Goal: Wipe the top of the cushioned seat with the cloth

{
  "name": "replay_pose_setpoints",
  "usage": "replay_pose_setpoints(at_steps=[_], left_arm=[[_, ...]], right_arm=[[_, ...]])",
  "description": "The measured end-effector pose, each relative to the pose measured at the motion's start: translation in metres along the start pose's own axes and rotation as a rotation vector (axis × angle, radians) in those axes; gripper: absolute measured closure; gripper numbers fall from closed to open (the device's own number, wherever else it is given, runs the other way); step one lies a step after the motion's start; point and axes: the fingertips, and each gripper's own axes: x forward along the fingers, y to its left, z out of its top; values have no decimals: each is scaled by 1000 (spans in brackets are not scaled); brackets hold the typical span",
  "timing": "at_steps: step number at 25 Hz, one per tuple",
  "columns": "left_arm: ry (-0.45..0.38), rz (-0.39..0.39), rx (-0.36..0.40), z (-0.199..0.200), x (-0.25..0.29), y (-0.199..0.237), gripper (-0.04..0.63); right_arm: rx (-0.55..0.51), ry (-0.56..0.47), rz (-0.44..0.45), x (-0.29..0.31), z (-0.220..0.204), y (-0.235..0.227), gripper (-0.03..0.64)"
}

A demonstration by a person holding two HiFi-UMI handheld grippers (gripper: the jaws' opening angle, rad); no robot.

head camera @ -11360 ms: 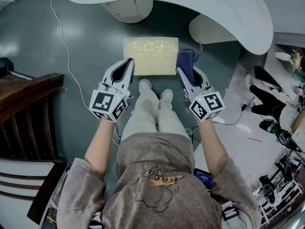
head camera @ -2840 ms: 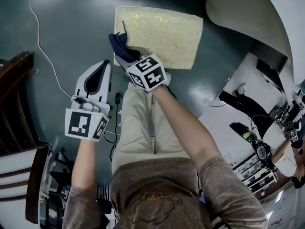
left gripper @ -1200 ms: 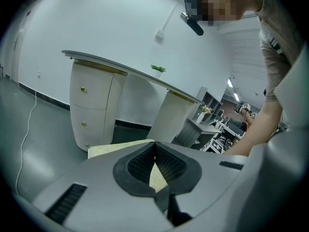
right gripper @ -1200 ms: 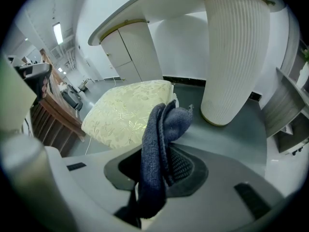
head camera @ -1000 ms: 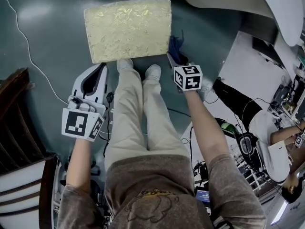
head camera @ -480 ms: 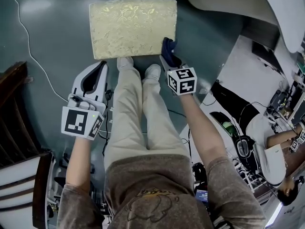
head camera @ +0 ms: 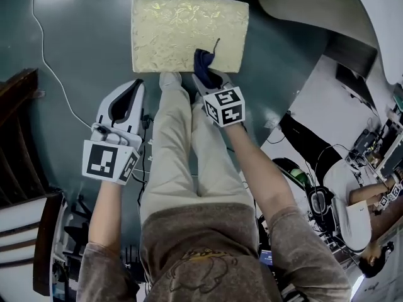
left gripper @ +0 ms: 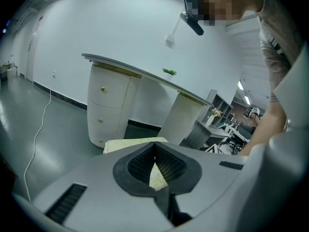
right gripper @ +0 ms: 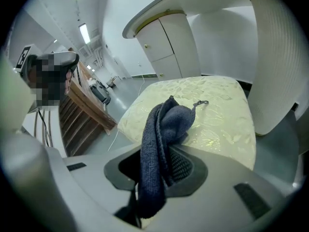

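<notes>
A: What shows in the head view?
B: A yellow cushioned seat (head camera: 170, 27) sits on the dark green floor (head camera: 69, 36). The right gripper (head camera: 203, 75) reaches to the seat's near edge, closer to its right corner. A dark blue cloth (head camera: 203, 60) sticks out of it and lies over that edge
A: And the other gripper?
B: The left gripper (head camera: 133, 87) hangs over the floor, apart from the seat and just left of the person's legs (head camera: 173, 143). A thin white cable (head camera: 50, 68) runs over the floor on the left side
A: What about the left gripper view?
B: The left gripper (left gripper: 155, 149) has its jaws together at the tips, with nothing in them. Past them I see a bit of the seat (left gripper: 128, 144), and a white counter (left gripper: 113, 105) stands behind it
A: And the right gripper view?
B: The right gripper (right gripper: 157, 166) is clamped on the cloth (right gripper: 161, 129). The cloth is bunched up and stands up out of the jaws. The seat (right gripper: 217, 115) is right behind it, with a shiny leaf pattern on top. I cannot tell if the cloth presses on the seat top. A brown wooden thing with slats (right gripper: 84, 110) is on the left
</notes>
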Motion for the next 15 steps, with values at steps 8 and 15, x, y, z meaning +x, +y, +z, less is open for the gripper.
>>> replay_pose_setpoints(at_steps=[8, 15], left_arm=[[-13, 64, -25, -5, -19, 25, 577], [-32, 114, -52, -5, -32, 43, 577]], right_arm=[[-36, -3, 60, 23, 7, 27, 506], [-62, 3, 130, 41, 17, 56, 505]])
